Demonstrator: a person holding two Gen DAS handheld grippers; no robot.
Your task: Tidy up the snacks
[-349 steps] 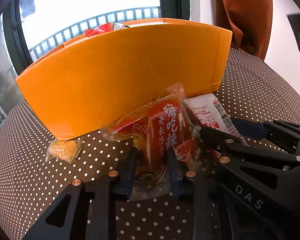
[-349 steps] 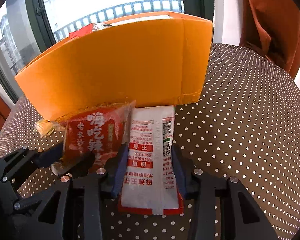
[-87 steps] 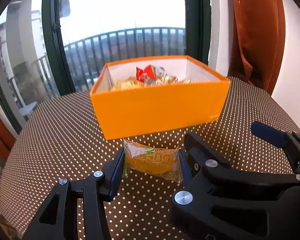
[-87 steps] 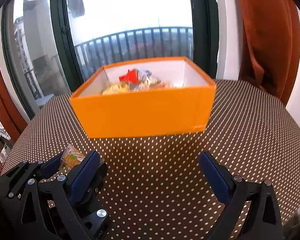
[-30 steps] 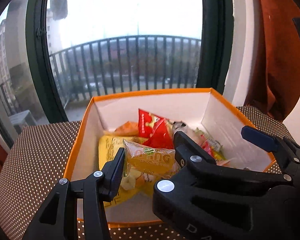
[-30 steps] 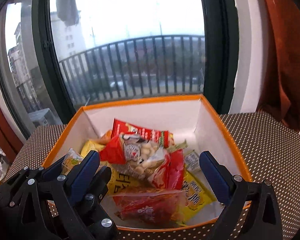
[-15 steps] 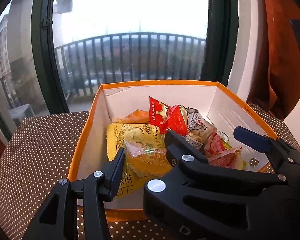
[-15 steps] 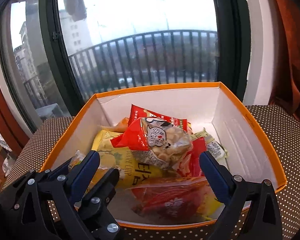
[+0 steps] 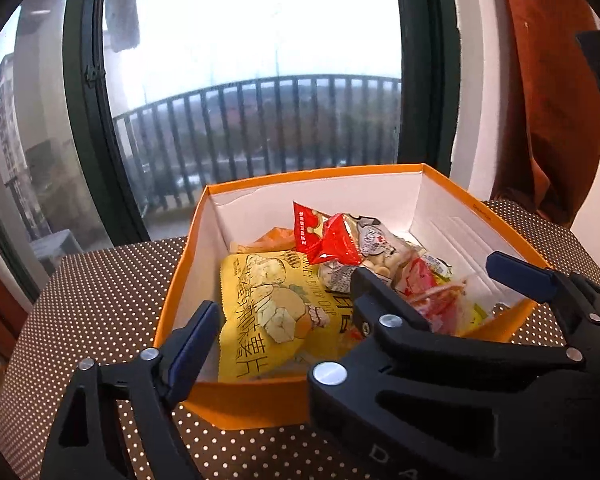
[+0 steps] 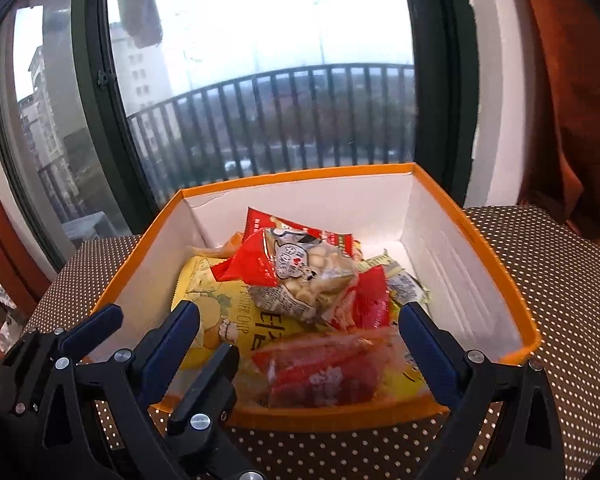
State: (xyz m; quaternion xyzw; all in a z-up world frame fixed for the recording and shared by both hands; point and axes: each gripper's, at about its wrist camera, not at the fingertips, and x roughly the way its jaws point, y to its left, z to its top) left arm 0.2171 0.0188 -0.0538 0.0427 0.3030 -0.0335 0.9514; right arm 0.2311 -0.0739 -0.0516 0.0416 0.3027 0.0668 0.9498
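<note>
An orange box [image 9: 244,404] with white inner walls stands on the dotted table and holds several snack packets. A big yellow chip bag [image 9: 268,312] lies at its left, a red and clear nut bag [image 10: 300,276] on top, a red packet [image 10: 324,376] at the near wall. My left gripper [image 9: 278,312] is open and empty above the box's near left corner. My right gripper [image 10: 296,344] is open and empty above the near wall. The small orange packet I carried is not visible.
The brown dotted tablecloth [image 9: 100,280] spreads around the box. A large window with a balcony railing [image 9: 260,120] is behind, and a rust curtain [image 10: 572,120] hangs at the right. The right gripper's body fills the lower right of the left wrist view.
My left gripper carried the small orange packet over the box, then opened; the packet is gone from between its fingers. Both grippers pulled back slightly.
</note>
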